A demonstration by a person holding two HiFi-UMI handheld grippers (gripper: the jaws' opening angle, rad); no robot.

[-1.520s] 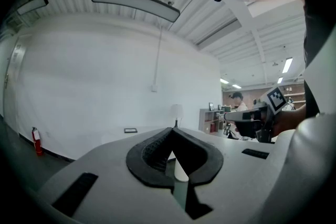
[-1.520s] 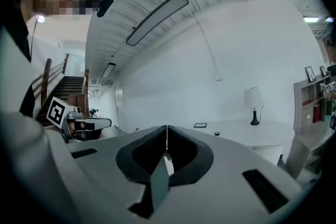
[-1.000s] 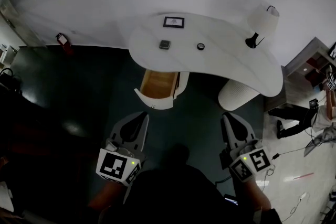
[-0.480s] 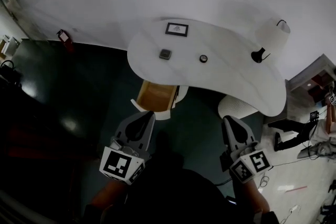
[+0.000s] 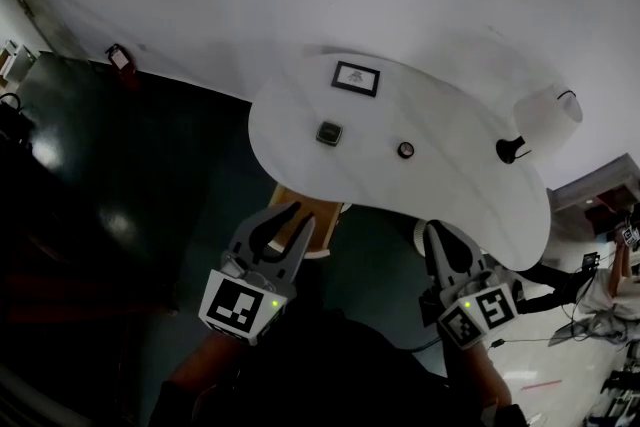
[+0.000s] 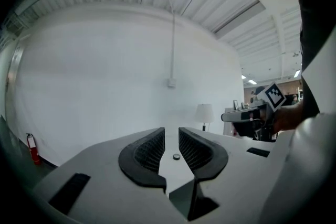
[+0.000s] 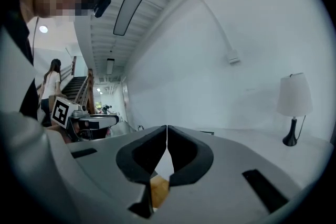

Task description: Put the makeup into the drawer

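I hold both tools low in front of the white curved surface (image 5: 470, 190). The left tool (image 5: 291, 212) has its jaws a little apart and they are opening; nothing is between the pads. Through the gap, in its own view, I see only the round pot (image 6: 176, 156) far away on the surface. The right tool (image 5: 437, 229) has its jaws pressed together, and it grips nothing.

The makeup is two small pieces, and both lie on the surface, not in the drawer (image 5: 325, 215). The square case (image 5: 329, 133) is near the middle of the left part of the surface. The round pot is to its right, apart from it. Behind them, close to the wall, a picture frame (image 5: 356, 77) lies on the surface, and a lamp (image 5: 545, 120) with a white shade stands at the right end.

The drawer is pulled open under the front edge of the surface, and I see its wooden inside. From the head view the tips of the left tool overlap it. The right tool is further right, near the front edge of the surface.
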